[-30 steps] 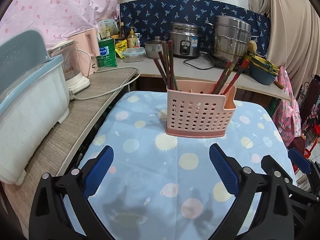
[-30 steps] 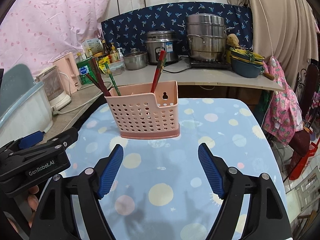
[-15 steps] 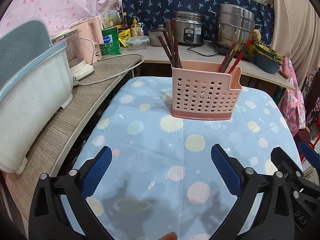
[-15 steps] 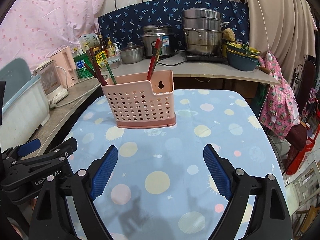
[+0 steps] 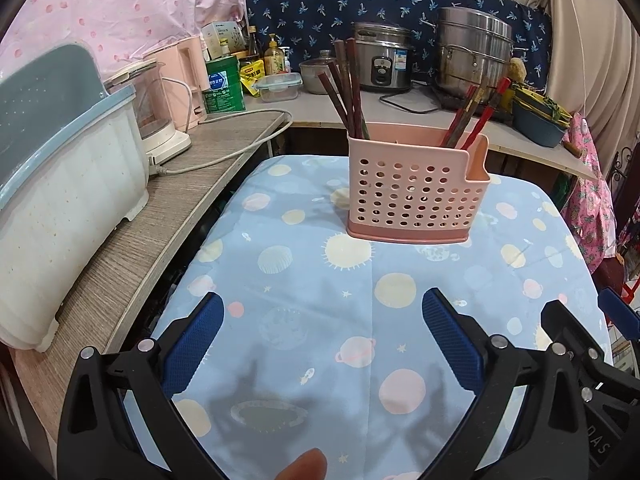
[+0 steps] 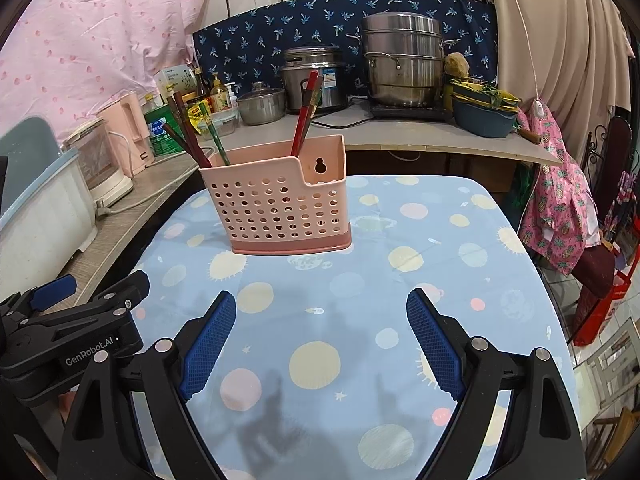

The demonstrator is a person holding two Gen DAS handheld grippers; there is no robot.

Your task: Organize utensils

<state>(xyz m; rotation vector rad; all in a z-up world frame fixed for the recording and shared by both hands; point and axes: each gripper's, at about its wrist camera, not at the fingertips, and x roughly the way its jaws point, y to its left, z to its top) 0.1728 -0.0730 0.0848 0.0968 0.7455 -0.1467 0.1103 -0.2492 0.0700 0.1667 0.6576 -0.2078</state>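
Observation:
A pink perforated utensil holder [image 5: 416, 194] stands upright on the blue planet-print tablecloth [image 5: 320, 272]; it also shows in the right wrist view [image 6: 280, 204]. Dark brown chopsticks [image 5: 346, 88] lean in its left compartment, with a green one [image 6: 214, 132] among them. Red and brown chopsticks [image 5: 476, 114] lean in its right compartment. My left gripper [image 5: 322, 316] is open and empty, well short of the holder. My right gripper [image 6: 320, 316] is open and empty, also short of it.
A white and grey dish rack [image 5: 60, 184] and a blender base [image 5: 160, 120] stand on the wooden counter [image 5: 160, 216] at left. A rice cooker [image 5: 382, 62], steel steamer pot [image 5: 474, 52] and bottles line the back counter. Pink cloth [image 6: 564, 216] hangs at right.
Both grippers have drawn back from the holder and risen a little, so the holder looks smaller and farther. Both stay open and empty.

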